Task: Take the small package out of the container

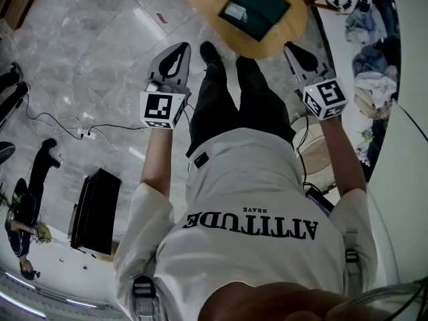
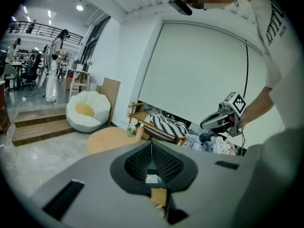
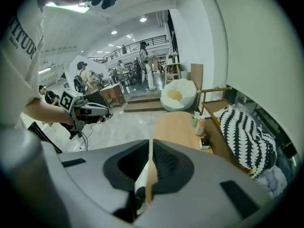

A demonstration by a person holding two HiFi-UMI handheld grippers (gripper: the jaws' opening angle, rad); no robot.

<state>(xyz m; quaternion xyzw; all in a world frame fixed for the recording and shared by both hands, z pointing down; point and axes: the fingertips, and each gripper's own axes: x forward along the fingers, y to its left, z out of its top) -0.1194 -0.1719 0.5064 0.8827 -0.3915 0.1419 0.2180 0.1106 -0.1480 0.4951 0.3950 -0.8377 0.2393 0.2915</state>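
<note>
In the head view a dark green container (image 1: 254,9) stands on a round wooden table (image 1: 281,37) ahead of the person's feet. A small pale package (image 1: 235,11) lies inside it at its left end. My left gripper (image 1: 179,47) is held out at waist height, short of the table's left edge. My right gripper (image 1: 295,48) hovers near the table's right edge. Both are apart from the container. In the left gripper view the jaws (image 2: 152,145) meet in a thin line, empty. In the right gripper view the jaws (image 3: 151,148) are likewise shut and empty.
A white beanbag (image 2: 88,110) and wooden steps (image 2: 38,125) lie beyond the table. A bench with a striped cushion (image 3: 244,129) and heaped clothes (image 1: 378,79) run along the right wall. A black box (image 1: 93,209) and cables (image 1: 60,129) lie on the floor at left.
</note>
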